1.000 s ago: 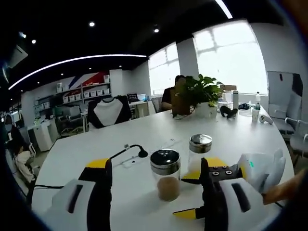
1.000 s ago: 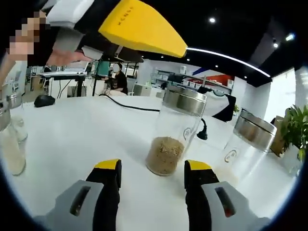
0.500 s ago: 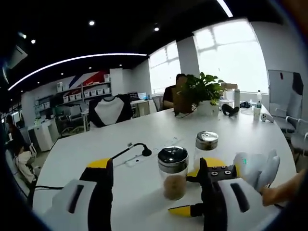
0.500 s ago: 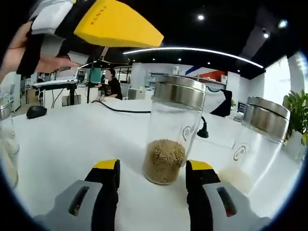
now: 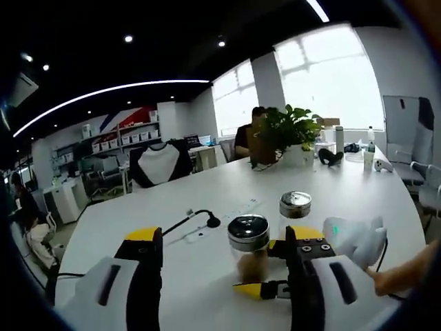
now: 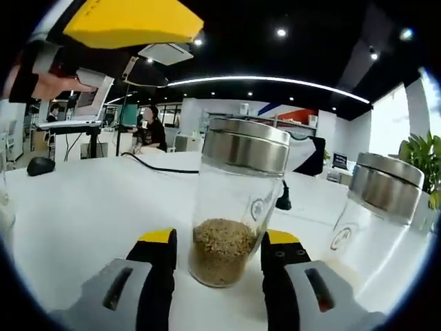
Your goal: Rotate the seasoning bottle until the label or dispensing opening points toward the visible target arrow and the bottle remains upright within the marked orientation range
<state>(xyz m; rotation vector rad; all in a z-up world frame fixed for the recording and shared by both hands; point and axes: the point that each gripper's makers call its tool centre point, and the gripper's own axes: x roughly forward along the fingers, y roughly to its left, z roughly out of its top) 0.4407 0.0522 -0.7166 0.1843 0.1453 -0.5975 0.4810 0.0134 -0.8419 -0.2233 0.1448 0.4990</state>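
On the white table (image 6: 83, 207), a second jar (image 6: 375, 207) stands right of the seasoning bottle (image 6: 238, 200), which the right gripper (image 6: 215, 243) straddles with jaws apart; the left gripper (image 5: 219, 241) gapes, holding nothing.

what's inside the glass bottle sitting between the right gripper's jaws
A low layer of brown granules fills the bottom of the bottle; the rest looks empty. The steel lid hides the dispensing opening.

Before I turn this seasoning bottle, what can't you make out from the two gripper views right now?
- Target arrow and orientation marks: none can be made out on the table.
- Seasoning bottle: its small logo is too blurred to read in the right gripper view; in the left gripper view the right gripper covers its base.
- Right gripper contact: whether the fingertips touch the glass is unclear.
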